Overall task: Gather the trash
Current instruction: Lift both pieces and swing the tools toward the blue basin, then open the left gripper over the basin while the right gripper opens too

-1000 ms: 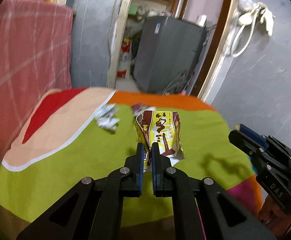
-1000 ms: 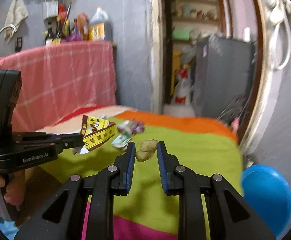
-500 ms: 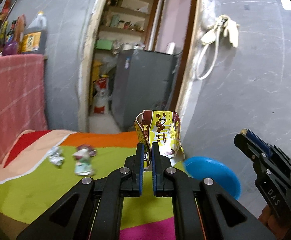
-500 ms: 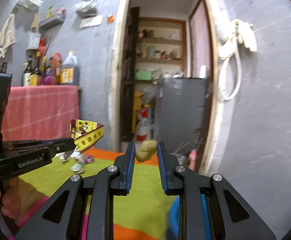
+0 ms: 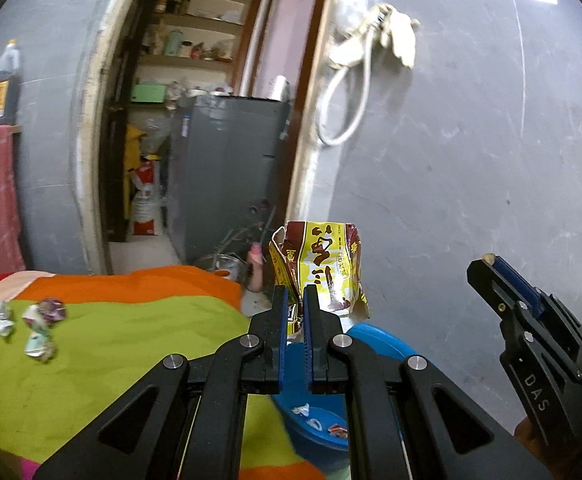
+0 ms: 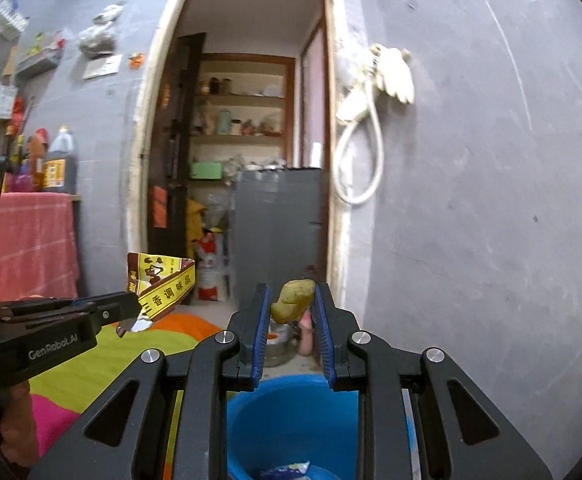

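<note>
Both hands have swung away from the middle of the bedspread toward its end, so the blue bucket, which was off to the side a second ago, now sits right under the grippers

Far left on the green part of the bedspread (image 5: 103, 344), three crumpled wrappers (image 5: 35, 326) lie close together, well apart from either gripper. Behind them a doorway opens onto shelves and a grey cabinet (image 5: 227, 176)

Next comes the left gripper (image 5: 295, 300), its jaws pinched almost together on the lower edge of a yellow and brown snack packet (image 5: 321, 266), which stands upright above the fingertips and is held in the air over the near rim of the bucket (image 5: 383, 342). A few scraps of trash already lie in the bottom of the bucket

Further right, the right gripper (image 6: 293, 300) has its jaws set narrow, clamping a small yellowish lump of food scrap (image 6: 293, 300) between the blue pads, directly above the open bucket (image 6: 291, 420). On the grey wall beyond hangs a white hose (image 6: 365, 152)
</note>
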{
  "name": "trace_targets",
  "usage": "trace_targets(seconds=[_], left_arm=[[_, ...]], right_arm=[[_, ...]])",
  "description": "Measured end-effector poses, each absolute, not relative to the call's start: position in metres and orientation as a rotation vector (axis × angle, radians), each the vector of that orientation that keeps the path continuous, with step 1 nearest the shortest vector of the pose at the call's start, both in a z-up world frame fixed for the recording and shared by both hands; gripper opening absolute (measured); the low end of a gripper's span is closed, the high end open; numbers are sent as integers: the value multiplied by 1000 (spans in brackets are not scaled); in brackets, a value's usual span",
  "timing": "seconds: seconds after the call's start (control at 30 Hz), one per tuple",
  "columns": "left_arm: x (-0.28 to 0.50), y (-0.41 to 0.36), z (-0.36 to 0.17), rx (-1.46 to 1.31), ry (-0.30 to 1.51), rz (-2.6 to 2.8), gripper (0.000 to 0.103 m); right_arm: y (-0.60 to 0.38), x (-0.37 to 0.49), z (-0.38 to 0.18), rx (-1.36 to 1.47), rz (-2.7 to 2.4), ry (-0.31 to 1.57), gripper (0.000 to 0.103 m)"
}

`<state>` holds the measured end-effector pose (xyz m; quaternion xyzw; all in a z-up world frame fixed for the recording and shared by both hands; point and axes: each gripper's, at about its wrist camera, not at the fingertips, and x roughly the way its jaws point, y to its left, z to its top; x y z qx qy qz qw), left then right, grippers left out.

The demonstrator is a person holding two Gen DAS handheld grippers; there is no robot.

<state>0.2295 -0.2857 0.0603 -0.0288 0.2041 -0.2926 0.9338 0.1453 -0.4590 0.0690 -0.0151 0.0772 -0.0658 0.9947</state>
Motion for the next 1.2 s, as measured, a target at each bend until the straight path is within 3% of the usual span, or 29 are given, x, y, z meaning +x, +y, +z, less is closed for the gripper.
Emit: trace_targets(seconds=[0.4, 0.97, 1.03, 1.1, 1.2], left_arm=[[261, -344, 20, 22, 591, -636, 5], [297, -359, -23, 1, 785, -643, 5], [297, -359, -22, 1, 787, -644, 6], [297, -359, -22, -1, 796, -653, 6], [298, -359, -23, -4, 811, -657, 6]], right_arm=[[-505, 169, 20, 82, -187, 316, 21], [-531, 197, -14, 190, -194, 481, 22], [-531, 199, -15, 192, -193, 489, 24], [-530, 200, -15, 193, -194, 494, 34], [-529, 200, -14, 186, -193, 492, 35]])
